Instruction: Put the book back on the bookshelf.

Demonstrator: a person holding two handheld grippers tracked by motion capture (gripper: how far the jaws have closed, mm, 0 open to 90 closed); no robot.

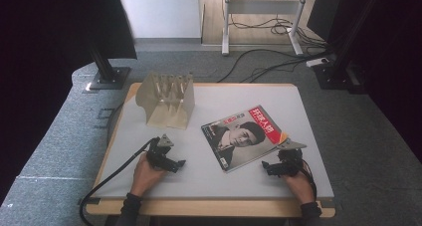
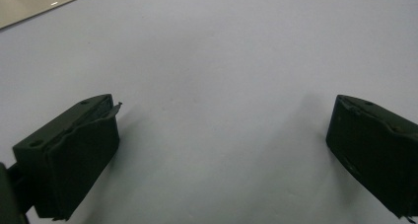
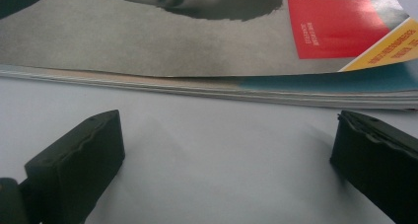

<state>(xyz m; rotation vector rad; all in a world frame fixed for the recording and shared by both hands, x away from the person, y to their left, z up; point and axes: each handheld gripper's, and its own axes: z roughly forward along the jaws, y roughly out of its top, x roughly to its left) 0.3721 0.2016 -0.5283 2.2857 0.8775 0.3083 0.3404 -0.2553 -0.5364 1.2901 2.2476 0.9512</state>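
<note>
Two grippers are resting low on the grey table (image 1: 308, 136), one in each of your hands. Your left gripper (image 1: 175, 162) is sitting at the near left of the table, pointing toward the middle, its jaws spread wide with nothing between them; in the left gripper view the left gripper (image 2: 222, 135) is facing bare tabletop. Your right gripper (image 1: 268, 167) is lying near the front right, aimed leftward at the magazine's near edge, jaws likewise wide apart and gripping nothing. In the right gripper view the right gripper (image 3: 226, 135) is sitting just short of the magazine (image 3: 207, 41), whose stacked page edges are running across in front of the jaws, apart from them. The magazine (image 1: 244, 136) is lying flat and skewed at the table's centre right, its cover showing a portrait and a red block with white lettering. You are keeping both grippers well apart from the beige slotted rack (image 1: 166, 100) standing at the far left of the table.
</note>
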